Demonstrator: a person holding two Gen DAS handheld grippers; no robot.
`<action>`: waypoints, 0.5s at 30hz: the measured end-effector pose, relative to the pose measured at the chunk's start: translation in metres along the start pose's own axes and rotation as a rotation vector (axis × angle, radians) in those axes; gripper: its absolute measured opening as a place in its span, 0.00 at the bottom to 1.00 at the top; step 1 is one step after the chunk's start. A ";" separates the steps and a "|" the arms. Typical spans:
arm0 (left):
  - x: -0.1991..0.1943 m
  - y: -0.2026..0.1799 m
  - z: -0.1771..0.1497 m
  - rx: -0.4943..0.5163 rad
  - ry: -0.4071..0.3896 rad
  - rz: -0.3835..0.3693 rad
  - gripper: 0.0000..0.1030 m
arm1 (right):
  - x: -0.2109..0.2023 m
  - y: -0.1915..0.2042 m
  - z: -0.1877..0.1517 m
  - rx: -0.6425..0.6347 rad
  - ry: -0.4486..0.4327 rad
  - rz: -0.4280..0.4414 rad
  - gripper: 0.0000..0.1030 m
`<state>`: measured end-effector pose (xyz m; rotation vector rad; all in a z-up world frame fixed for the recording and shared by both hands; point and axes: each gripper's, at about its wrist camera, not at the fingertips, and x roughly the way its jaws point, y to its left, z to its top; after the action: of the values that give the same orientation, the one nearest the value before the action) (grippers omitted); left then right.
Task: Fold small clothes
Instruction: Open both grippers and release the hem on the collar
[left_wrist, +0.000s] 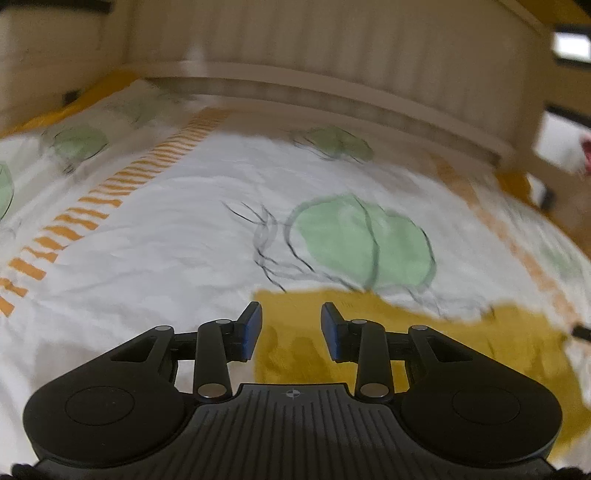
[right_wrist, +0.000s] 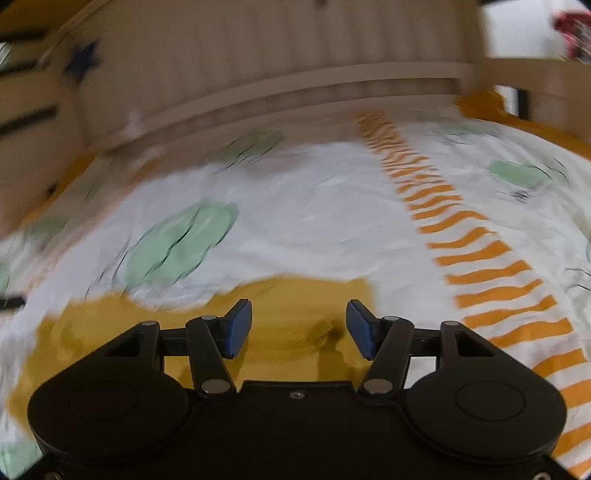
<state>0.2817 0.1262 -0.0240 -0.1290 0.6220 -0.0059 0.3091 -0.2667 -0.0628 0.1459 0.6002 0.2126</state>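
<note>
A mustard-yellow garment (left_wrist: 424, 343) lies flat on a bed sheet; the left wrist view shows its left edge and top edge. My left gripper (left_wrist: 291, 334) hovers over that left edge, open, with nothing between its blue pads. In the right wrist view the same mustard garment (right_wrist: 291, 317) spreads under and to the left of my right gripper (right_wrist: 299, 328), which is open wider, its pads clear of the cloth. The garment's right edge ends just past the right finger. Both views are motion-blurred.
The white bed sheet (left_wrist: 184, 240) bears green blotches and orange striped bands (right_wrist: 480, 254). A beige slatted headboard (left_wrist: 369, 66) runs across the far side. Wooden furniture (right_wrist: 33, 122) stands beyond the bed's corner.
</note>
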 end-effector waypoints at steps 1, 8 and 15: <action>-0.003 -0.006 -0.006 0.033 0.014 -0.009 0.33 | 0.000 0.008 -0.004 -0.035 0.017 0.007 0.61; 0.009 -0.038 -0.038 0.202 0.124 -0.055 0.33 | 0.016 0.052 -0.023 -0.232 0.108 0.016 0.60; 0.055 -0.035 -0.029 0.153 0.225 -0.041 0.33 | 0.053 0.060 -0.012 -0.248 0.197 -0.035 0.60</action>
<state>0.3105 0.0851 -0.0753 0.0076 0.8410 -0.1083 0.3352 -0.1955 -0.0894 -0.1273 0.7663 0.2673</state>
